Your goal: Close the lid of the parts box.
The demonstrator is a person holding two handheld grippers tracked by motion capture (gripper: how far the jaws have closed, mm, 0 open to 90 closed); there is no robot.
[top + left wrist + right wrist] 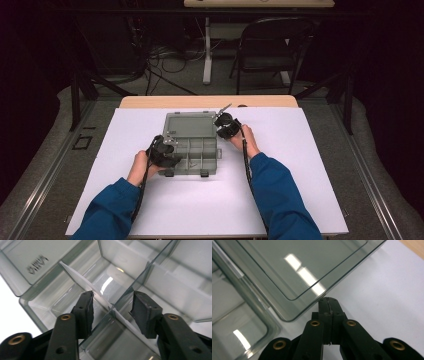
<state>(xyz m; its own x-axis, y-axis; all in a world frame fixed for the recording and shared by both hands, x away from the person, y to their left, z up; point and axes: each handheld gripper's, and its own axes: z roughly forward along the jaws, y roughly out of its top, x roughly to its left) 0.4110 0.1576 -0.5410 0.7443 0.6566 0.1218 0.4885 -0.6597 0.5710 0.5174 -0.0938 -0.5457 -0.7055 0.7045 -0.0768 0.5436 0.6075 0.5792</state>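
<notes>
A clear grey plastic compartment box (200, 159) lies open in the middle of the white table top, its lid (190, 122) folded back flat behind it. My left gripper (169, 152) hangs over the box's front left compartments. In the left gripper view it (112, 310) stands open, its pads on either side of a thin clear divider (82, 281) without pressing on it. My right gripper (221, 120) sits at the lid's right edge. In the right gripper view it (327, 301) is shut, with its tips beside the lid's rounded corner (294, 267) and nothing visible between them.
The box rests on a white sheet (200, 205) over a wooden table (207, 101). Beyond the table stand a folding chair (272, 47), a white table leg (207, 55) and loose cables (165, 60) on the floor. Both blue-sleeved forearms reach in from the bottom.
</notes>
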